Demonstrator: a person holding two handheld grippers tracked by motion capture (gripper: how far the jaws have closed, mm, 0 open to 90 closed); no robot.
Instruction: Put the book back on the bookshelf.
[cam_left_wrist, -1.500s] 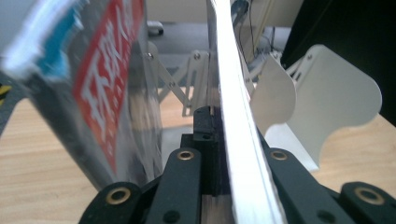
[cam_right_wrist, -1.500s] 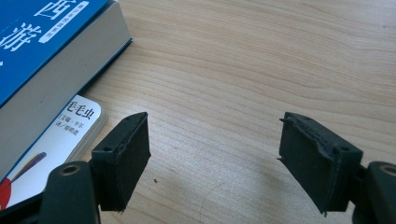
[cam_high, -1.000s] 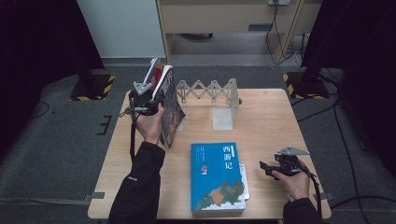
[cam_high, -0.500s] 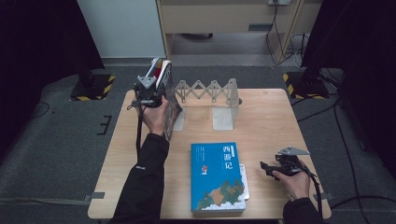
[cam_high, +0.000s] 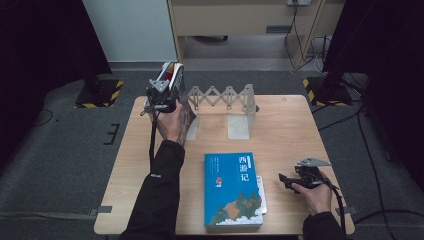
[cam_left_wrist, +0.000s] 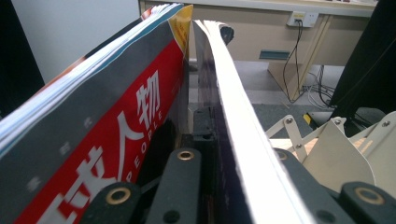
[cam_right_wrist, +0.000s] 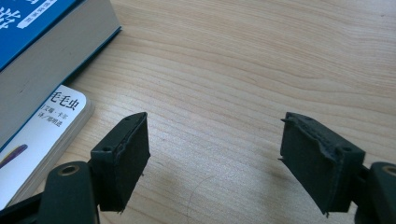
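Note:
My left gripper (cam_high: 161, 96) is at the table's far left, beside the left end of a grey accordion book rack (cam_high: 225, 94). It is shut on an upright book whose white page edge (cam_left_wrist: 236, 98) runs between the jaws. A red-covered magazine (cam_left_wrist: 116, 130) leans against the outside of the left jaw. In the high view the two stand together as one upright bundle (cam_high: 175, 75). A blue book (cam_high: 231, 187) lies flat at the near middle, on top of a small white book (cam_right_wrist: 42, 135). To its right, my right gripper (cam_high: 287, 181) (cam_right_wrist: 212, 140) rests low over bare wood, open and holding nothing.
The wooden table (cam_high: 290, 130) has free room on its right half and near-left corner. The rack's grey divider plates (cam_high: 239, 122) stand in the far middle. Beyond the table are a dark floor, cables and a cabinet (cam_high: 240, 20).
My left hand has carried the upright book and magazine a little farther away and to the right, closer to the rack's left end. The right gripper has stayed where it was.

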